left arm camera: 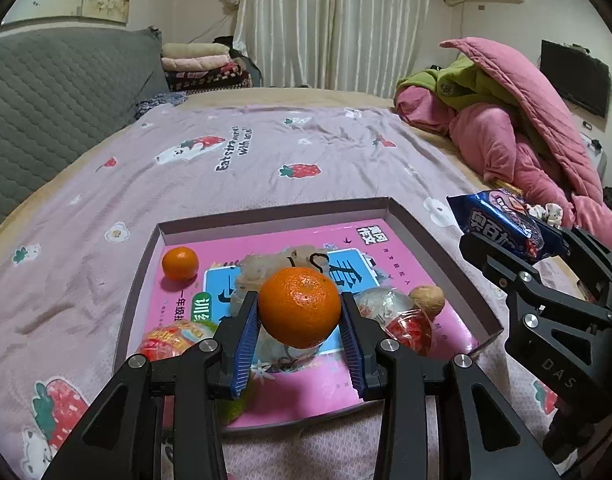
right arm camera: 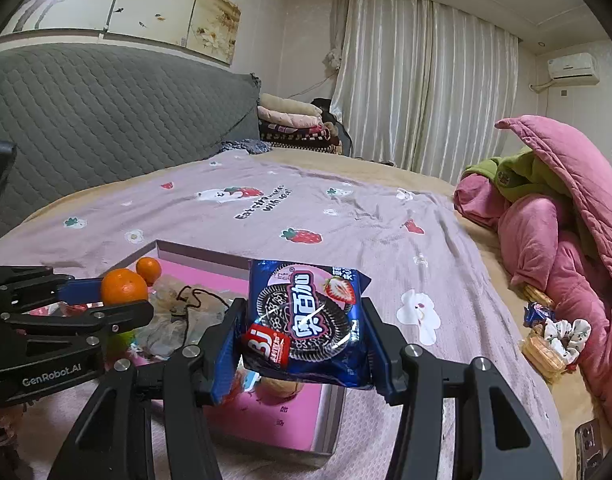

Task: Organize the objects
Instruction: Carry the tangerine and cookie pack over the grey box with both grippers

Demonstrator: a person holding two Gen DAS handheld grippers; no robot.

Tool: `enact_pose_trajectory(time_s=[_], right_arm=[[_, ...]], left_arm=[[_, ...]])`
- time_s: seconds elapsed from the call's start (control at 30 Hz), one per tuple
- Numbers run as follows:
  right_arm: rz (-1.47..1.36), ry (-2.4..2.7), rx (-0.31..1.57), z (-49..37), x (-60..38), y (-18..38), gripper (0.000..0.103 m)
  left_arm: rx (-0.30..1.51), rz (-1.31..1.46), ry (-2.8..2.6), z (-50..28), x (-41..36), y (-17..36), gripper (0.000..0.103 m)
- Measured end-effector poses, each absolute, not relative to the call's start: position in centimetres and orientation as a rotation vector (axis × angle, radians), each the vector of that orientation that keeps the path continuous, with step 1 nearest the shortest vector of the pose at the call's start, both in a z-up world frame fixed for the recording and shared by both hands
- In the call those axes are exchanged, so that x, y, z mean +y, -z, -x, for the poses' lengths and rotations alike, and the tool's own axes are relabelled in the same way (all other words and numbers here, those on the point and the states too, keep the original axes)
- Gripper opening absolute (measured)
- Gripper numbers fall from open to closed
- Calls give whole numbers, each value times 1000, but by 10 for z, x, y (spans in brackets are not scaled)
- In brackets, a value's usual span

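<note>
Blue-padded fingers (left arm camera: 347, 334) of your left gripper (left arm camera: 300, 320) are clamped on a mandarin orange (left arm camera: 300, 307), held just above the shallow box (left arm camera: 445, 248) on the bed. Your right gripper (right arm camera: 304, 344) has its fingers (right arm camera: 226, 344) pressed against both sides of a blue cookie packet (right arm camera: 306, 320), strawberry printed on its front, carried above the box's near right corner. Below the orange, the box's pink printed floor holds a crumpled clear bag (left arm camera: 266, 268), a walnut (left arm camera: 427, 299), red-wrapped sweets (left arm camera: 411, 330) and a second, smaller mandarin (left arm camera: 180, 263) in the far left corner. Around the box spreads your lilac strawberry-print sheet (left arm camera: 266, 160). Well off to the right, beside a heap of pink bedding (right arm camera: 545, 240), lie wafer biscuits (right arm camera: 543, 354) and another small blue packet (right arm camera: 537, 314).
</note>
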State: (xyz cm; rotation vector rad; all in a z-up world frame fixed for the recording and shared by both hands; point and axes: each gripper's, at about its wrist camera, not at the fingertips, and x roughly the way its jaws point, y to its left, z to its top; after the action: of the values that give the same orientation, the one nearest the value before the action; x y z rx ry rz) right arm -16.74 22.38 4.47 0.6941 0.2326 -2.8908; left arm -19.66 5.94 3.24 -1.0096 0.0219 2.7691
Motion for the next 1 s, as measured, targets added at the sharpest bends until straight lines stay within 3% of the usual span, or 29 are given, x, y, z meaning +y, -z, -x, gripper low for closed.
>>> enact_pose_trajectory(time_s=[1.0], right_arm=[[-910,2819,285,185,220,-3,54]], left_arm=[[66,1059,-2750,206,74,2,40]])
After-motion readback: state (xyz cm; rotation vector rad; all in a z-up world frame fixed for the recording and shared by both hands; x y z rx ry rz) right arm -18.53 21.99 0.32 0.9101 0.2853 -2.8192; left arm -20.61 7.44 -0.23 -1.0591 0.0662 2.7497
